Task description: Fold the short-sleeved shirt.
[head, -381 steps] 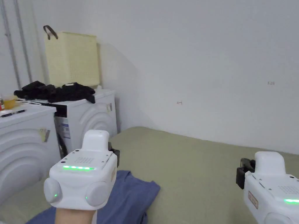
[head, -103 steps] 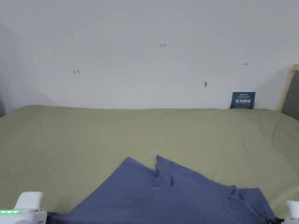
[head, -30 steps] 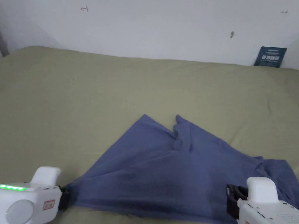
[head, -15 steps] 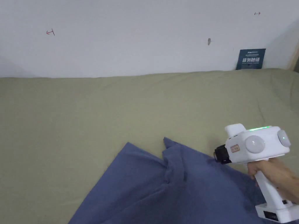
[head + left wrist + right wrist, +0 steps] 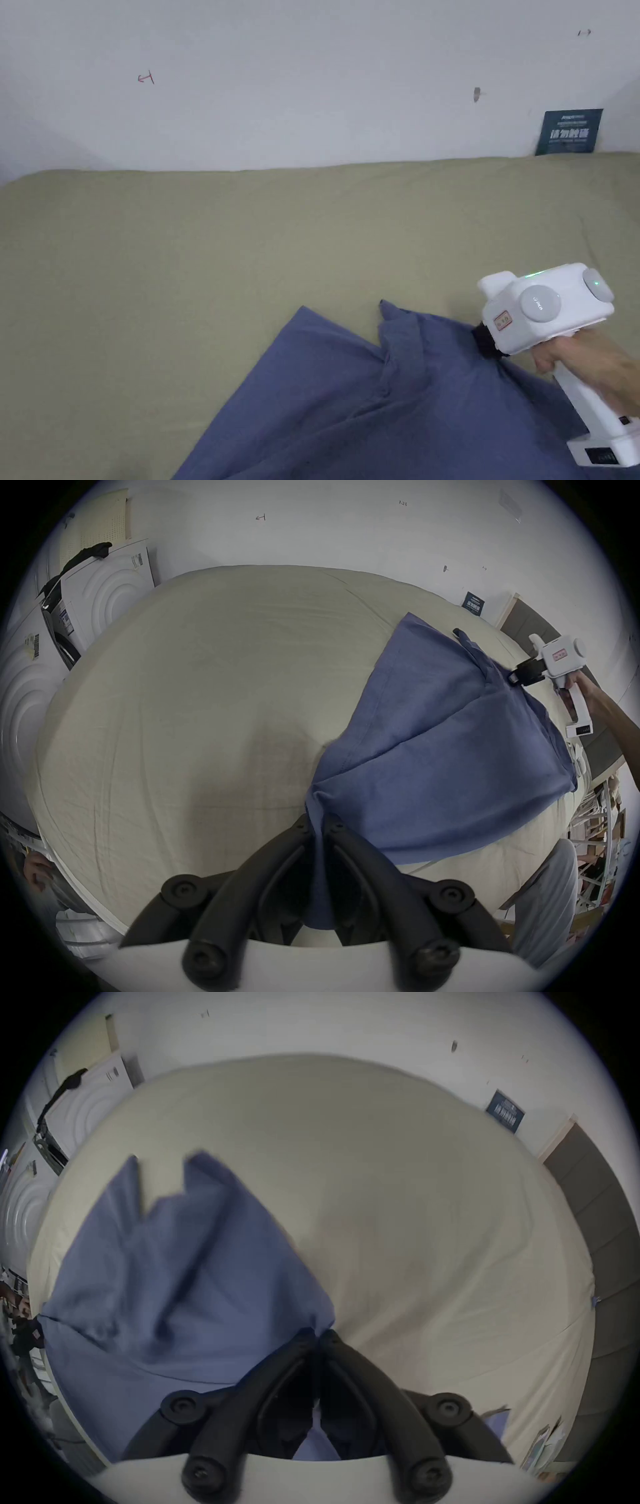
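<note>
Blue short-sleeved shirt (image 5: 375, 406) lay spread on near right of olive bed (image 5: 250, 250), left tongs (image 5: 317, 823) clenched on its near corner, right tongs (image 5: 318, 1333) clenched on its far right edge

A plain white wall (image 5: 312, 81) rises behind a bed covered in an olive-green sheet (image 5: 250, 237); a small dark sign (image 5: 568, 132) leans against the wall; white washing machines (image 5: 104, 591) stand beside the bed.

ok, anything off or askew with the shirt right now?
The blue shirt isn't flat: it lies skewed on the bed, with a bunched ridge near its far edge. Both the left gripper and right gripper are pinching fabric. Nothing is visibly torn or spilled.
</note>
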The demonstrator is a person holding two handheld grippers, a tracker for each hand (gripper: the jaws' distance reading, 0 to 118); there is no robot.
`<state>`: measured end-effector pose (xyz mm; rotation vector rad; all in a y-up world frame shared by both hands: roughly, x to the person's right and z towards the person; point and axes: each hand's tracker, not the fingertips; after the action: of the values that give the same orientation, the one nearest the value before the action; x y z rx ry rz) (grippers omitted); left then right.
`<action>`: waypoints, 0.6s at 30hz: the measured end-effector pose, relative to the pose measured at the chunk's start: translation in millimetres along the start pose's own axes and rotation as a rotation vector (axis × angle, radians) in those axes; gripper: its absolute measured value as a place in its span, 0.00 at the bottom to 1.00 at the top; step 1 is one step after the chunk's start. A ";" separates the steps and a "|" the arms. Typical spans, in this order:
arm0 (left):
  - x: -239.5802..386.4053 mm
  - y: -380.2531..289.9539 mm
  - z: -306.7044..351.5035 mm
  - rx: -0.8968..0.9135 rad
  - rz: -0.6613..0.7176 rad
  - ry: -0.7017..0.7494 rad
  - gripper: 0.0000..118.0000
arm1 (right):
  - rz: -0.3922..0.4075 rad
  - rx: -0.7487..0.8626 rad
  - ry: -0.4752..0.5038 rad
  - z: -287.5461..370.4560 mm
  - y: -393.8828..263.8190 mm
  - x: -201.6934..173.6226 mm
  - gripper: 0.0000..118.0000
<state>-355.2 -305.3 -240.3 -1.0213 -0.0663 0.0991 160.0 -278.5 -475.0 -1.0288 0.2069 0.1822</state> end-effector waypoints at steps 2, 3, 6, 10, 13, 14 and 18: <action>-3.5 1.0 4.6 0.013 0.010 0.003 0.01 | 0.021 0.054 -0.017 35.3 -5.2 -2.1 0.03; -4.2 4.2 10.7 0.040 0.011 0.011 0.01 | 0.029 0.094 -0.021 56.4 -7.6 -1.4 0.03; 11.9 19.4 42.8 0.114 0.032 0.012 0.01 | 0.012 0.203 -0.016 117.7 -1.5 -0.6 0.03; 36.0 55.3 96.6 0.239 -0.014 0.038 0.01 | 0.007 0.382 -0.066 215.5 1.9 7.9 0.03; 50.3 92.0 133.2 0.310 -0.035 0.051 0.01 | -0.036 0.486 -0.091 290.7 -0.7 15.0 0.03; 58.4 102.7 150.1 0.341 -0.027 0.050 0.01 | -0.049 0.518 -0.102 313.2 -3.5 19.1 0.02; 83.8 153.9 209.5 0.458 -0.016 0.042 0.01 | -0.072 0.625 -0.153 388.0 -10.4 35.7 0.02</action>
<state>-301.1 -38.4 -261.8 -0.5646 -0.0123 0.0734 229.9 52.7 -281.8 -0.3976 0.0765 0.1178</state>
